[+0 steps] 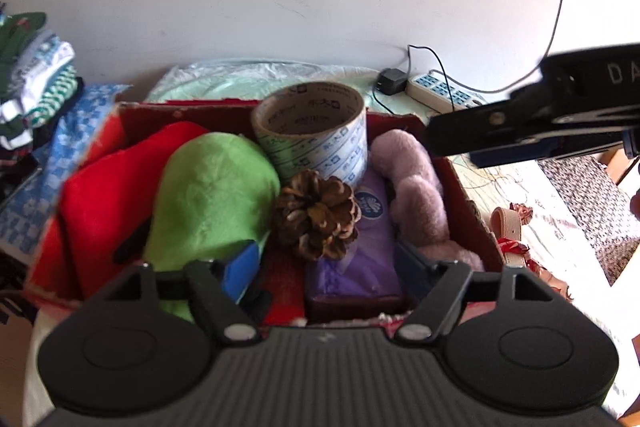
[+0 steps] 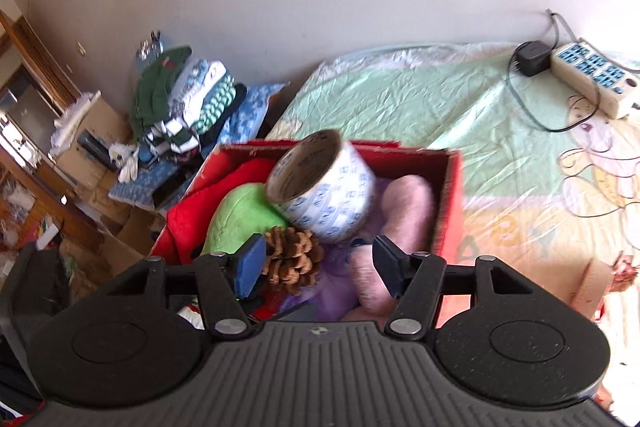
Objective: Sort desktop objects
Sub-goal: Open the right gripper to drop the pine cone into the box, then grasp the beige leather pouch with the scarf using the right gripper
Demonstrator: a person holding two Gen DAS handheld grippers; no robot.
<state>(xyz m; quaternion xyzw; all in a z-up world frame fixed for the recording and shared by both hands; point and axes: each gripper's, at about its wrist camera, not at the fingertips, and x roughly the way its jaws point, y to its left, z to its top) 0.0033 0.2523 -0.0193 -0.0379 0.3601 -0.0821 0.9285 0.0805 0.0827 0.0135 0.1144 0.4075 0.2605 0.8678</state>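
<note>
A red cardboard box [image 1: 468,203] [image 2: 452,203] holds a tape roll [image 1: 316,131] [image 2: 324,187], a pine cone [image 1: 318,219] [image 2: 292,261], a green plush [image 1: 216,199] [image 2: 240,215], a red plush [image 1: 104,195], a pink plush [image 1: 416,195] [image 2: 404,211] and a purple tissue pack [image 1: 356,259]. My left gripper [image 1: 326,267] is open and empty above the box's near edge. My right gripper [image 2: 318,267] is open and empty above the box, over the pine cone; its body also shows in the left wrist view [image 1: 540,119].
The box stands on a pale green printed cloth [image 2: 400,95]. A power strip [image 2: 596,79] with a black adapter [image 2: 530,59] lies at the back right. Folded clothes [image 2: 184,99] are stacked to the left. A small tan object [image 1: 508,227] lies right of the box.
</note>
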